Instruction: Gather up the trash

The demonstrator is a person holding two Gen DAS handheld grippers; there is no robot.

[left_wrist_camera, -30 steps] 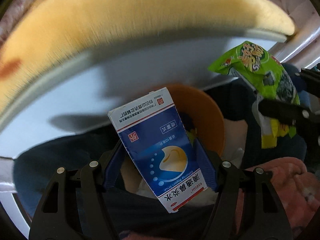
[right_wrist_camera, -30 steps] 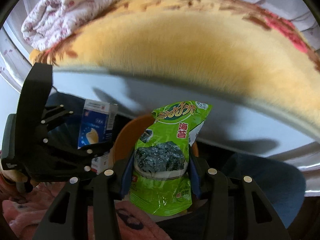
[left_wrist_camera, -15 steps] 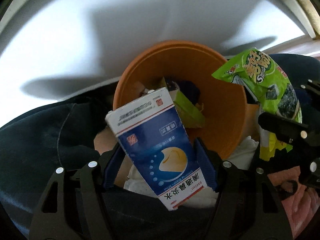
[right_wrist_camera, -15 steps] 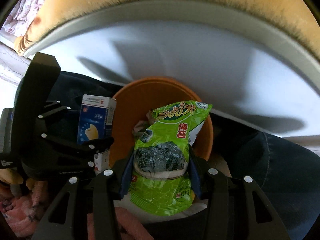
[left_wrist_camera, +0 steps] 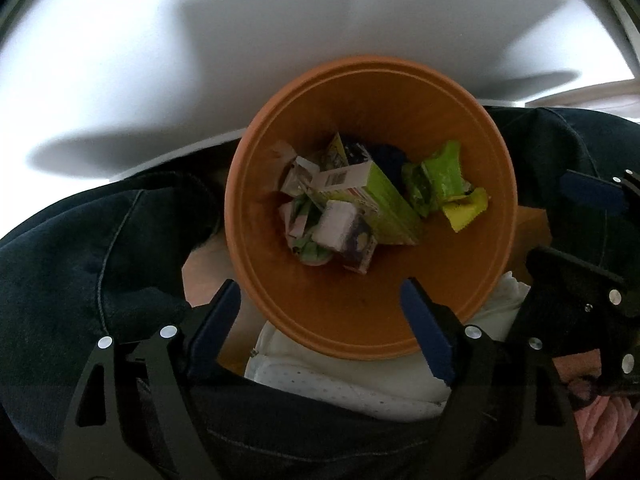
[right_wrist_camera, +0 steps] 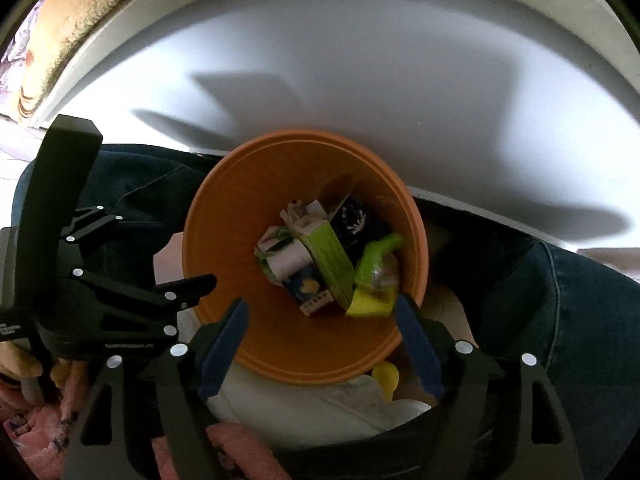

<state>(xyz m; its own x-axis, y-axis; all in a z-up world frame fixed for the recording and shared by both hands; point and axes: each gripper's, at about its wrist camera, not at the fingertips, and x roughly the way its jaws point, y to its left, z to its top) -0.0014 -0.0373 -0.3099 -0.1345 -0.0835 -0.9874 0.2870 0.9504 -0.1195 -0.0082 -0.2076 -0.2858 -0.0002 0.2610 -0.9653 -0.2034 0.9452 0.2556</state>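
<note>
An orange bin [left_wrist_camera: 360, 320] stands between the person's knees, seen from above; it also shows in the right wrist view [right_wrist_camera: 224, 216]. Inside lie the blue and white box [left_wrist_camera: 348, 232], the green snack bag [left_wrist_camera: 440, 180], a green carton [left_wrist_camera: 384, 196] and other scraps. In the right wrist view the blue box [right_wrist_camera: 304, 284] and the green bag [right_wrist_camera: 376, 272] lie in the bin. My left gripper [left_wrist_camera: 320, 292] is open and empty above the bin's near rim. My right gripper [right_wrist_camera: 320, 312] is open and empty above the bin too.
A white panel [left_wrist_camera: 200, 60] rises behind the bin. Dark jeans [left_wrist_camera: 80, 240] flank the bin on both sides. A white shoe [left_wrist_camera: 340, 384] and pink fabric [right_wrist_camera: 48, 420] lie below. A tan blanket [right_wrist_camera: 80, 12] shows at the upper left.
Both grippers tilted down over the bin and opened. The blue box and the green snack bag dropped out of them into the bin.
</note>
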